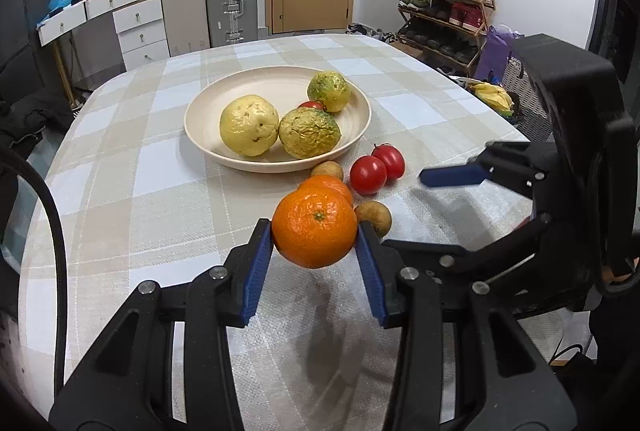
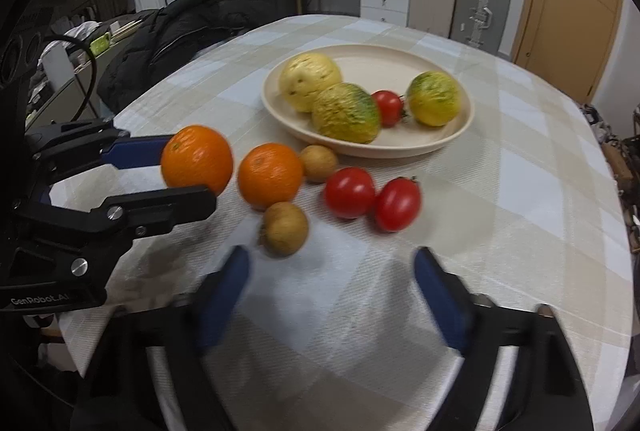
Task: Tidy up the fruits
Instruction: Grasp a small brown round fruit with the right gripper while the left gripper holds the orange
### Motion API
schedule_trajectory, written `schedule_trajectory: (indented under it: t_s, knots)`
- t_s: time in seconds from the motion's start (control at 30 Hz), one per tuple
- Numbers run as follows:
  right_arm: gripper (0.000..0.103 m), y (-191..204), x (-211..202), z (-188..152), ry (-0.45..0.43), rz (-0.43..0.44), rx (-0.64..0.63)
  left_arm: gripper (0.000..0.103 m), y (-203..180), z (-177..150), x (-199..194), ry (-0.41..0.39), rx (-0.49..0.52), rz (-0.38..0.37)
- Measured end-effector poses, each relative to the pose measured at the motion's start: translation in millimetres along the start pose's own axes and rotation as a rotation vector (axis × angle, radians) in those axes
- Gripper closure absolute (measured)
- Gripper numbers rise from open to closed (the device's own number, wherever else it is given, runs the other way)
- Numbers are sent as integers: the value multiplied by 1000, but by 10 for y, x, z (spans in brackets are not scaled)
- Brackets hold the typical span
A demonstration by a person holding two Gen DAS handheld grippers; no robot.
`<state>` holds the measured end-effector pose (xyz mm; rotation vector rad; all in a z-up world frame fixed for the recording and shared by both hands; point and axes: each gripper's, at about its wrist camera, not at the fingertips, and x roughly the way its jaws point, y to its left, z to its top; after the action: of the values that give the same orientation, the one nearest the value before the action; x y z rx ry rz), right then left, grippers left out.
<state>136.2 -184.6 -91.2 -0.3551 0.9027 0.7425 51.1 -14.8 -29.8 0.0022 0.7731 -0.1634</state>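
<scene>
The left gripper is clamped on an orange lifted off the table, with the plate lying ahead toward 12 o'clock, while the right gripper hangs spread wide and empty, a brown fruit at its 11 o'clock.

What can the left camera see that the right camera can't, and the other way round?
Only the left view shows the shoe rack and bananas beyond the table. Only the right view shows the black jacket beside the table. Both show the plate holding three yellow-green fruits and a tomato, the held orange gripped in the left gripper, and a second orange, two tomatoes and two small brown fruits lying on the tablecloth. The right gripper hangs open.
</scene>
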Motion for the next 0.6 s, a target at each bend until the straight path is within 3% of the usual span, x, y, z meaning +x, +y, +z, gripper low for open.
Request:
schedule_trajectory:
  t_s: [0.1, 0.23, 0.6]
  knots:
    - [34, 79, 2, 5, -11, 29, -12, 63, 8, -1, 0, 0, -2, 2]
    - [46, 180, 31, 24, -9, 56, -37, 63, 16, 5, 5, -2, -5, 5]
    - [67, 280, 68, 38, -19, 49, -41, 63, 44, 13, 7, -12, -14, 26]
